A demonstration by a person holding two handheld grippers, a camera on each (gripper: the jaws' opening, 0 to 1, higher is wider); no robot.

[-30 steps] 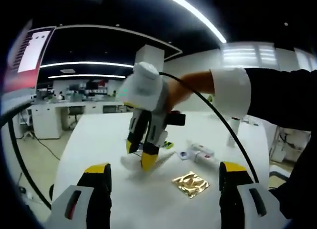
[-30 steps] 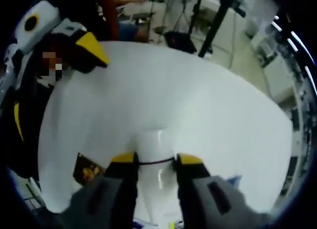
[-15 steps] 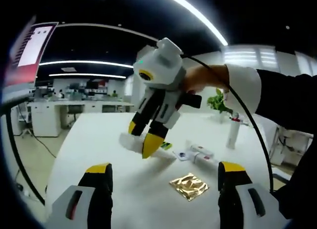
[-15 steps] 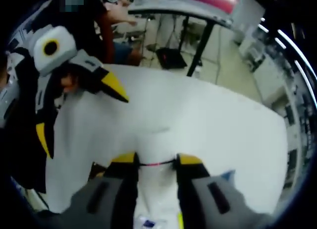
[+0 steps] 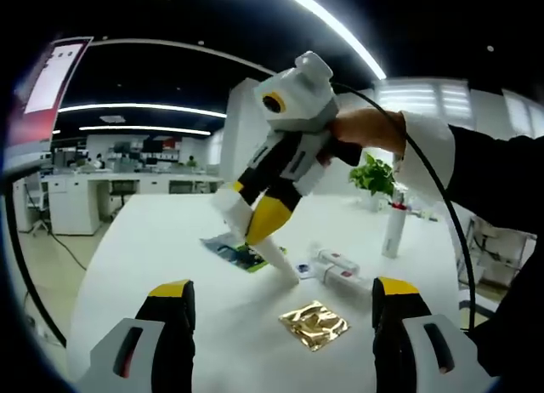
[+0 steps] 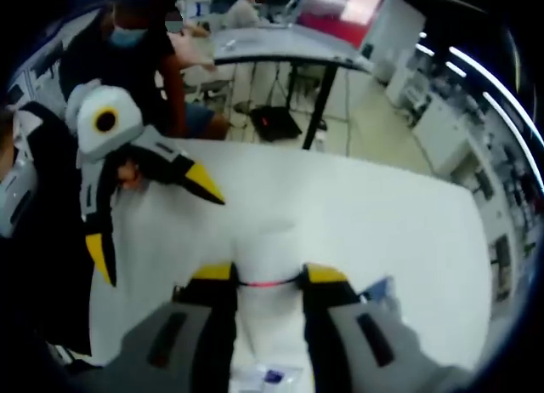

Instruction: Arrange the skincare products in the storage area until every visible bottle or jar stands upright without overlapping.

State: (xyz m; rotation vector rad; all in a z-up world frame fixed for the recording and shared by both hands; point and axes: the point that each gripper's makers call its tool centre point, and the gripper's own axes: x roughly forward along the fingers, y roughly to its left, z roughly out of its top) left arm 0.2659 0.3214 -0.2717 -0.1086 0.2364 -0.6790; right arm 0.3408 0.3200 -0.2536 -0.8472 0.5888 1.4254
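White table (image 5: 170, 240) — right tool (image 5: 248, 223) grips white tube (image 6: 270, 261), seemingly tilted.

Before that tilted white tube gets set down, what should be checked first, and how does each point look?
1. Right gripper shut on the white tube: ok.
2. Tube upright: not ok, it leans, tip on the table.
3. Left gripper open: ok.
4. Landing spot free: cannot tell; a green packet lies beside the tip.
5. Tall white bottle upright: ok.
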